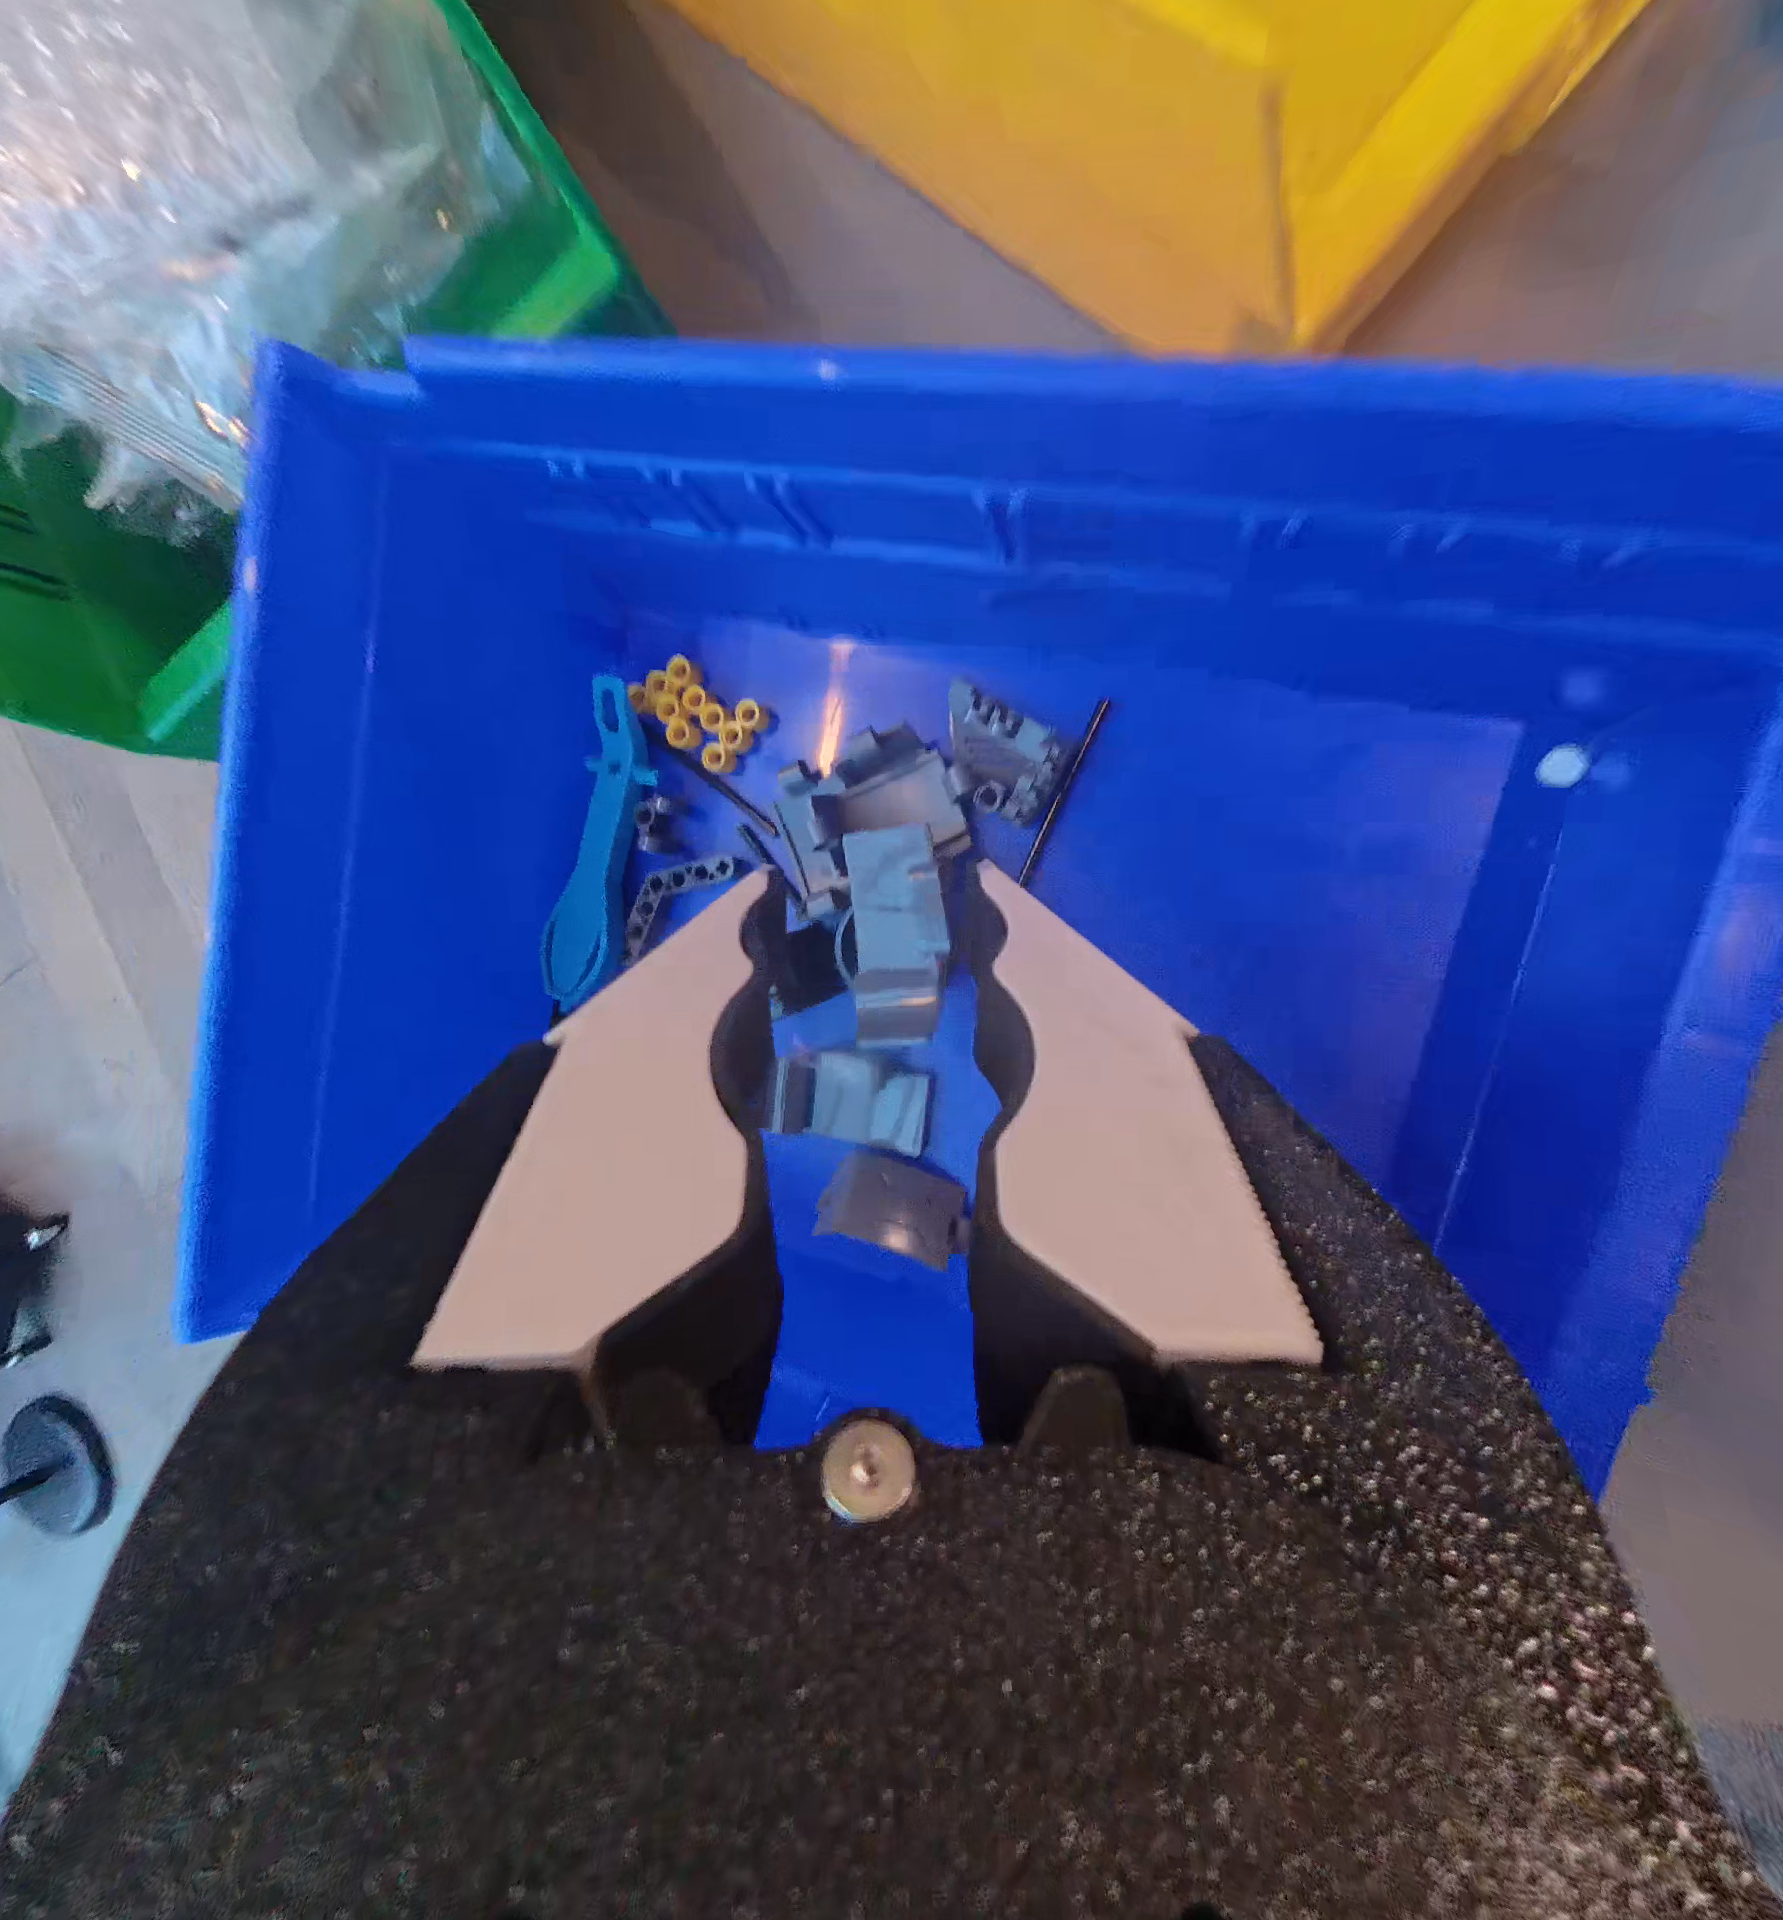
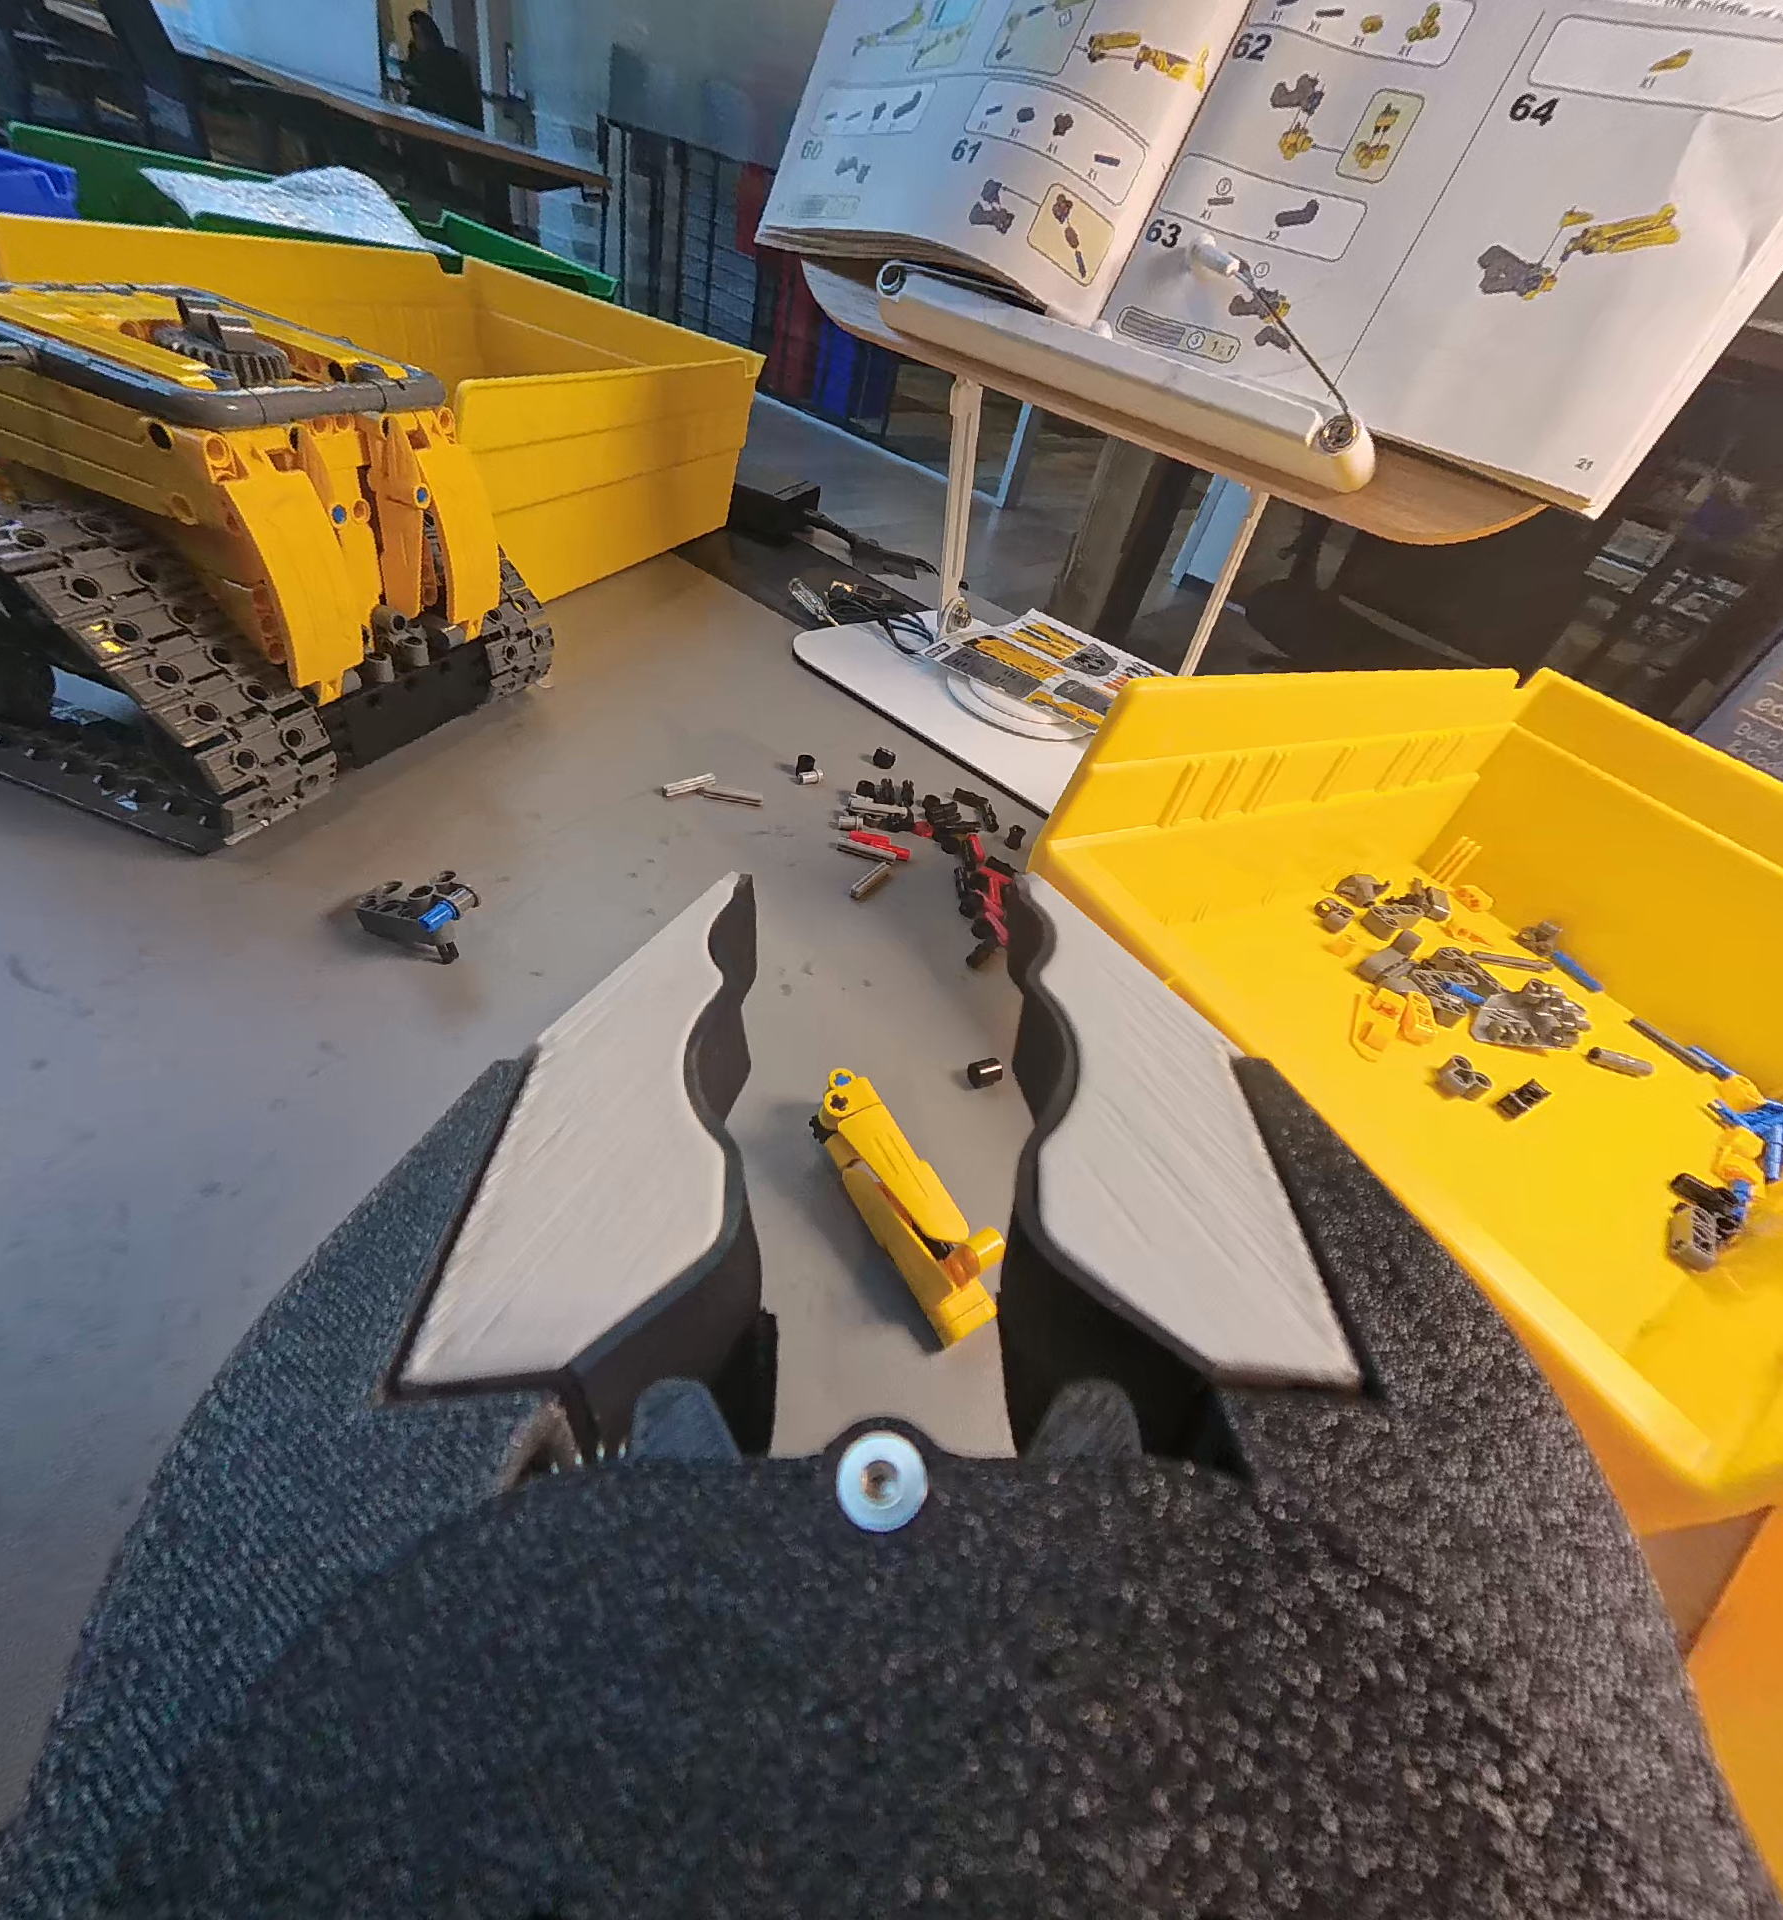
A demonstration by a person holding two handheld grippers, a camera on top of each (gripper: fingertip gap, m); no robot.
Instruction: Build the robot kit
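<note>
My left gripper is open and empty, hovering over a blue bin. Below it in the bin lies a pile of grey panel pieces, with a cluster of small yellow bushes, a blue tool and a thin black axle. My right gripper is open and empty above the grey table. A small yellow assembly lies on the table between its fingers. A little black bush lies beside it.
A yellow tracked model stands at the left. A yellow bin with small parts is at the right. Loose black and red pins and a small grey-blue assembly lie ahead. An open instruction book stands on a stand. Green and yellow bins stand behind the blue one. Tip to tip, the grippers are about 60 centimetres apart. The thin black axle is about 7 centimetres from my left fingertips and 55 centimetres from my right. From my right tips it is roughly 10 centimetres to the little black bush; from my left, 60 centimetres.
</note>
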